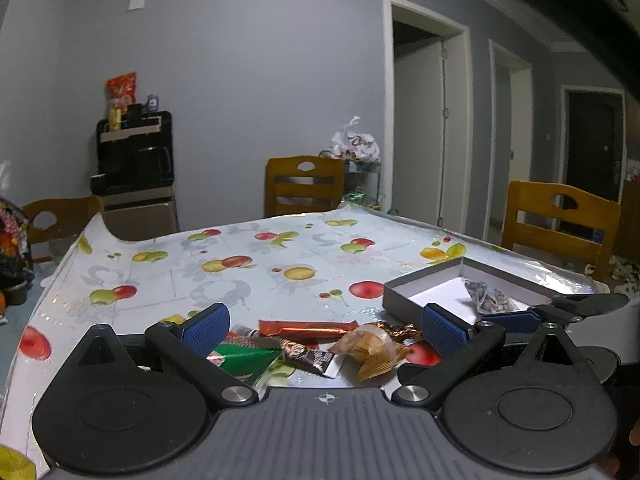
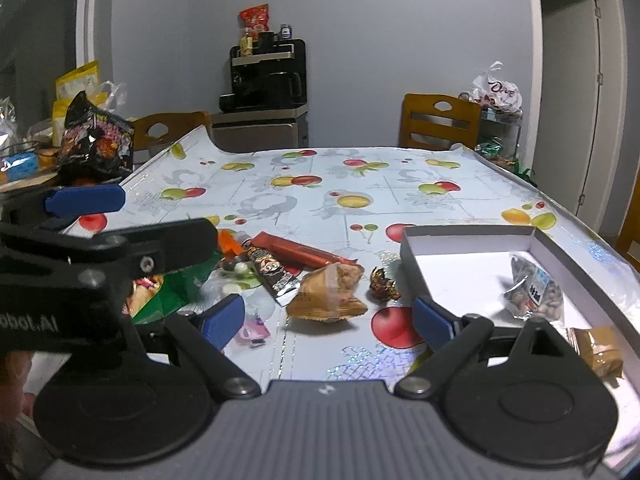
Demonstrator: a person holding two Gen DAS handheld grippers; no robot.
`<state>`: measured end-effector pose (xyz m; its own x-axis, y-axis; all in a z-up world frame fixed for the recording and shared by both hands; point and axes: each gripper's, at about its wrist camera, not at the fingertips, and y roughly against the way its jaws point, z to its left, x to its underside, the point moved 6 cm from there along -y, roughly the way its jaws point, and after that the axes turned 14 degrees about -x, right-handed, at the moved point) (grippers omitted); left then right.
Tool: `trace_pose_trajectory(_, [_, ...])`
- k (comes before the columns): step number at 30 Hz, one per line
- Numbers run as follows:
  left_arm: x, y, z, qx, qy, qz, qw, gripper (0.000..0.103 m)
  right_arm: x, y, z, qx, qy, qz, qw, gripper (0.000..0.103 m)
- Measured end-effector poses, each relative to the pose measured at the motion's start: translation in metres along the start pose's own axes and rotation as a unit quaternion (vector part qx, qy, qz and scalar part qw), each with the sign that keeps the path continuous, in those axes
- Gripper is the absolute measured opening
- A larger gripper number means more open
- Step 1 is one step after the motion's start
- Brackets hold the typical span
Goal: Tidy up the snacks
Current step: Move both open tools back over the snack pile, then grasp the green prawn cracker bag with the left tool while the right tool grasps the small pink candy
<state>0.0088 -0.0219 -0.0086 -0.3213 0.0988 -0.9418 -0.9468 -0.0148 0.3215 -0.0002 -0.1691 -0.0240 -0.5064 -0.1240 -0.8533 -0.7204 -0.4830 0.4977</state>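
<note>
Loose snacks lie on the fruit-print tablecloth: a red-orange bar (image 1: pixel 308 328) (image 2: pixel 300 254), a dark chocolate packet (image 1: pixel 312 356) (image 2: pixel 272 272), a tan wrapped pastry (image 1: pixel 368 350) (image 2: pixel 328 292), a gold-brown candy (image 2: pixel 384 282) and a green packet (image 1: pixel 244 358) (image 2: pixel 172 288). My left gripper (image 1: pixel 324 330) is open, low over this pile, with nothing gripped. To the right stands a shallow grey box (image 1: pixel 404 296) (image 2: pixel 468 230) holding a clear nut packet (image 1: pixel 492 300) (image 2: pixel 532 292) and a tan packet (image 2: pixel 600 348). My right gripper (image 2: pixel 328 320) is open and empty, beside the box's near corner.
Wooden chairs (image 1: pixel 304 184) (image 1: pixel 560 220) stand at the table's far and right sides. A black snack bag (image 2: pixel 96 144) and other packets sit on a side surface to the left. A small pink candy (image 2: pixel 252 330) lies near the table's front edge.
</note>
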Motion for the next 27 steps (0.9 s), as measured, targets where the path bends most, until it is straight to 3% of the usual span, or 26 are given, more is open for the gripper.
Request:
trace_pose_trajectory(6, [0.003, 0.006, 0.012, -0.02, -0.001, -0.002, 0.9998, 0.103, 0.006, -0.003, 0.004, -0.008, 0.005, 0.005, 1.0, 0.092])
trace_pose_trajectory(16, [0.012, 0.008, 0.048, -0.095, -0.016, -0.004, 0.9953, 0.103, 0.012, -0.009, 0.008, -0.016, 0.011, 0.016, 1.0, 0.092])
trace_pose_trajectory(22, [0.023, -0.019, 0.065, -0.116, -0.014, 0.023, 0.9928, 0.103, 0.014, -0.022, 0.011, -0.017, 0.019, 0.024, 0.999, 0.092])
trace_pose_trajectory(27, [0.034, -0.056, 0.079, -0.103, -0.001, 0.076, 0.9918, 0.103, 0.014, -0.04, 0.022, -0.017, 0.046, 0.034, 0.998, 0.092])
